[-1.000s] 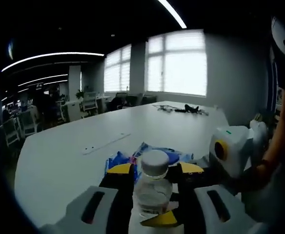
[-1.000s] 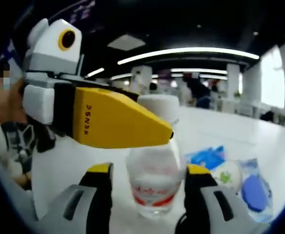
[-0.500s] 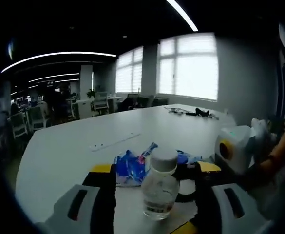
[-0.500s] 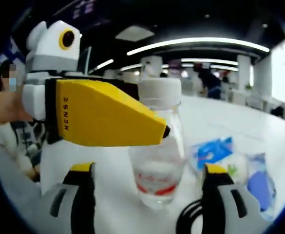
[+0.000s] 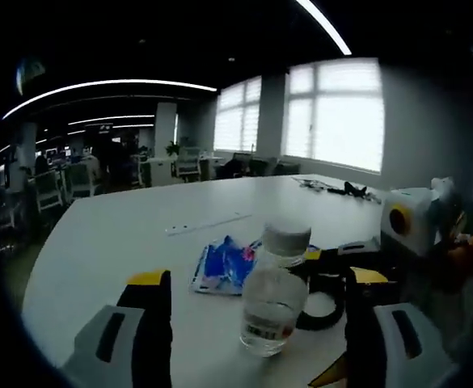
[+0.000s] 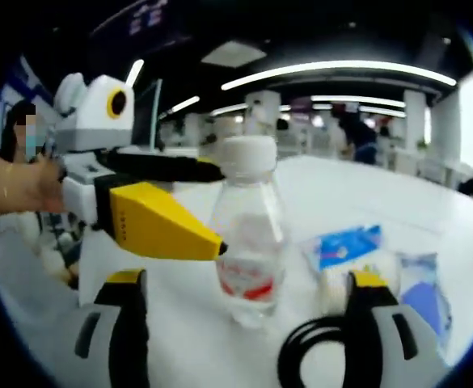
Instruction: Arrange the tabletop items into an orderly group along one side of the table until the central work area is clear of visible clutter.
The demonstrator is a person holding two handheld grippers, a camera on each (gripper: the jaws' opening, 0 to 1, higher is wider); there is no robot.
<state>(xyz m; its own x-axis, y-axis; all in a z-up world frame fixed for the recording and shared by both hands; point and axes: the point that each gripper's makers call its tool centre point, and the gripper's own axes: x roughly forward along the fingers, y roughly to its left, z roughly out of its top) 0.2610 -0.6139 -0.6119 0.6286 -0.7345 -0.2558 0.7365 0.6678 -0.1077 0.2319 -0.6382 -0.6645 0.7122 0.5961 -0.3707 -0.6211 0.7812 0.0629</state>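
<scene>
The clear plastic water bottle with a white cap stood upright on the white table, free between both wide-spread grippers: left gripper, right gripper

Left tongs: the two yellow-tipped jaws are being held wide apart, rising from the bottom of the left gripper view, with nothing being gripped between them. Right tongs: the jaws are likewise being held spread wide in the right gripper view, and nothing is being clamped. In the right gripper view the left tongs are being seen from the side, entering from the left, their yellow jaw pointing rightward. They are being held by a hand at the left edge.
</scene>
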